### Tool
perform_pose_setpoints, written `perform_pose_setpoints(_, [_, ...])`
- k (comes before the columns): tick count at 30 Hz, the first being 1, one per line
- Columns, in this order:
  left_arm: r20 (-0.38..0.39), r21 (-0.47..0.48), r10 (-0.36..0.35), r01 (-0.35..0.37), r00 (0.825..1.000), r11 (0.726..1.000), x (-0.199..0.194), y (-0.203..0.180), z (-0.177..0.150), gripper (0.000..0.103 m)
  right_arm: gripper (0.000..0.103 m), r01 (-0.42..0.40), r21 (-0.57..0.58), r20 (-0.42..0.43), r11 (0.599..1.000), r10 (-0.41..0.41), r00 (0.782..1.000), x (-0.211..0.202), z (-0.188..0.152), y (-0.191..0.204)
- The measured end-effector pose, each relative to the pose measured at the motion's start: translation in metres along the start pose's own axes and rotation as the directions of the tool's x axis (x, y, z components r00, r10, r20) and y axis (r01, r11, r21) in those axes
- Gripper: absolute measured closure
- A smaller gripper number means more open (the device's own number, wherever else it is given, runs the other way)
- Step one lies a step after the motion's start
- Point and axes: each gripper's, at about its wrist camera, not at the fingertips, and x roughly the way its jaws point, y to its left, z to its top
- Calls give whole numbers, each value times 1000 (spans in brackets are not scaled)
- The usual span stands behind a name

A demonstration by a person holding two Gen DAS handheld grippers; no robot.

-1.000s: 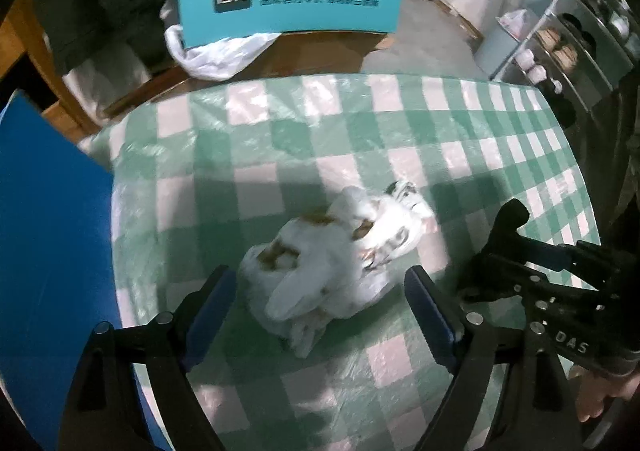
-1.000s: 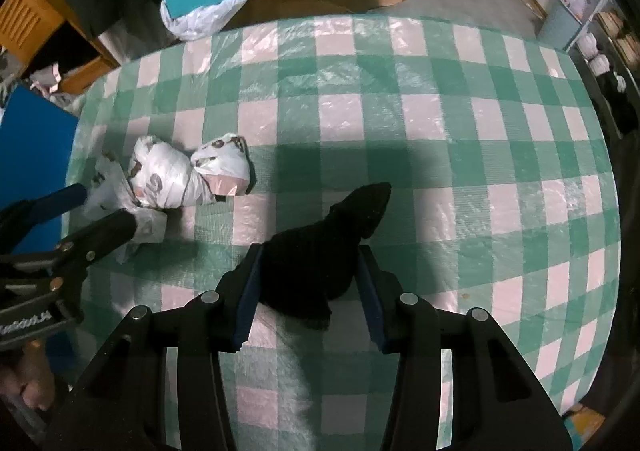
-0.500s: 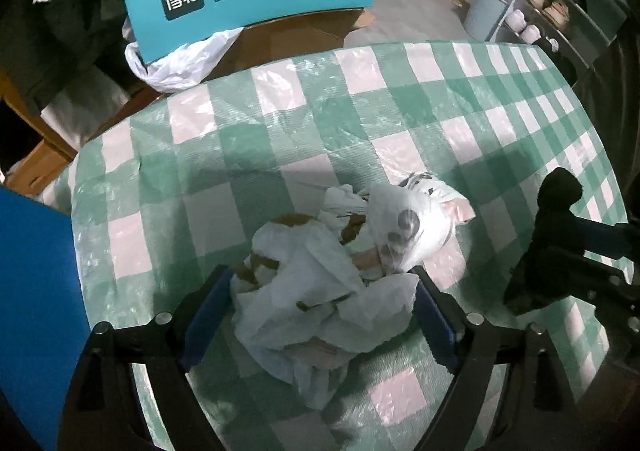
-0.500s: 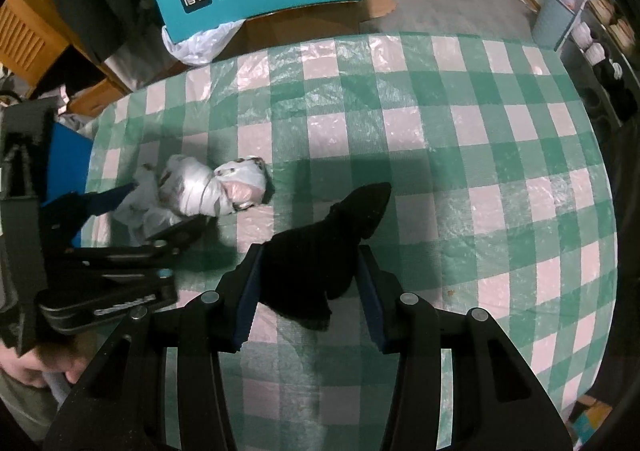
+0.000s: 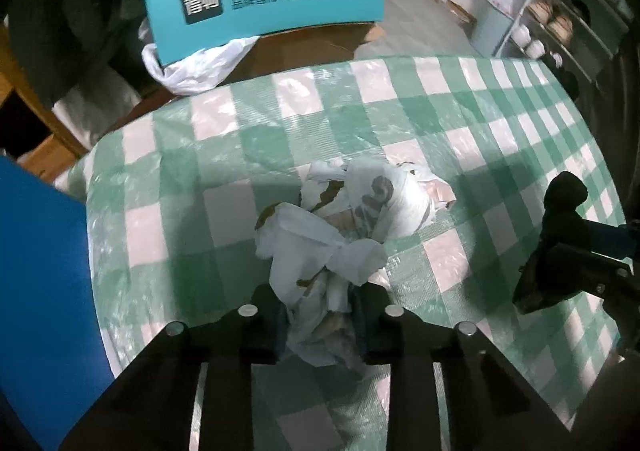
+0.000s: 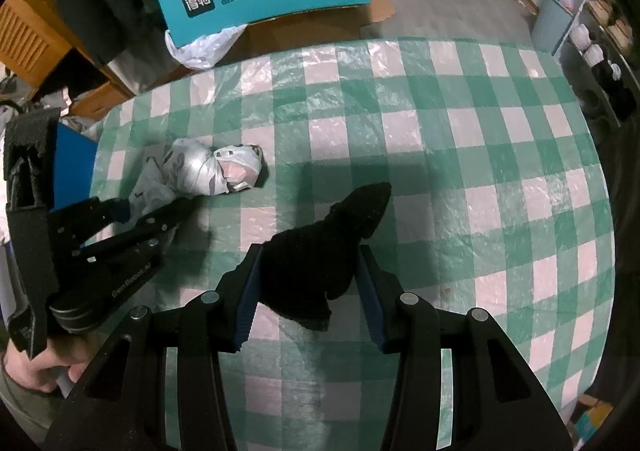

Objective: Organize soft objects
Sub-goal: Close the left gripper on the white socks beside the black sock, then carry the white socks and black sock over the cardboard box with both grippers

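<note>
The left gripper (image 5: 318, 315) has just been closing, and its jaws now pinch the near tail of the white bundle (image 5: 340, 235), a crumpled patterned cloth or bag whose knotted far end lies on the checked table (image 5: 460, 123). That reads as the pick being made: the bundle is secured but not yet lifted, so carrying it off is the step still to come. A thin, loose tail is a weak hold; it may slip or unravel when raised.

Compared with a second ago, those jaws then stood wide at either side of the bundle, touching nothing; now they are drawn in at 6 o'clock of the left view with cloth bunched between them. The bundle fills more of that view than it did.

To the right, the right gripper (image 6: 308, 287) is clamped on the black cloth (image 6: 328, 247), whose pointed end sticks out toward 1 o'clock above the table. This grip looks unchanged. In the right view the bundle (image 6: 208, 171) sits at 10 o'clock, with the left gripper (image 6: 132, 219) on its near end and a blue panel (image 6: 72, 167) behind.
</note>
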Motion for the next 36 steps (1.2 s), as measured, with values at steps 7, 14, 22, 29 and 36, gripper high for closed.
perform_pose_setpoints(7, [22, -25, 2, -2, 1000, 1000, -16, 9, -6, 81, 58, 1, -30, 27, 1000, -1, 1000, -12, 0, 8])
perform_pose_setpoints(14, [61, -30, 17, -15, 998, 999, -43, 12, -10, 81, 58, 2, -59, 58, 998, 1, 998, -26, 1, 20])
perform_pose_setpoints(22, [99, -36, 54, -50, 994, 998, -75, 16, -17, 81, 58, -12, -93, 98, 996, 21, 995, -46, -1, 35])
perform_pose_setpoints(29, [125, -72, 56, -47, 991, 996, -103, 29, -27, 81, 58, -27, -131, 133, 991, 45, 990, -65, -4, 50])
perform_pose_setpoints(36, [167, -95, 83, -68, 982, 993, -135, 38, -35, 81, 58, -48, -169, 165, 984, 77, 983, -84, -7, 64])
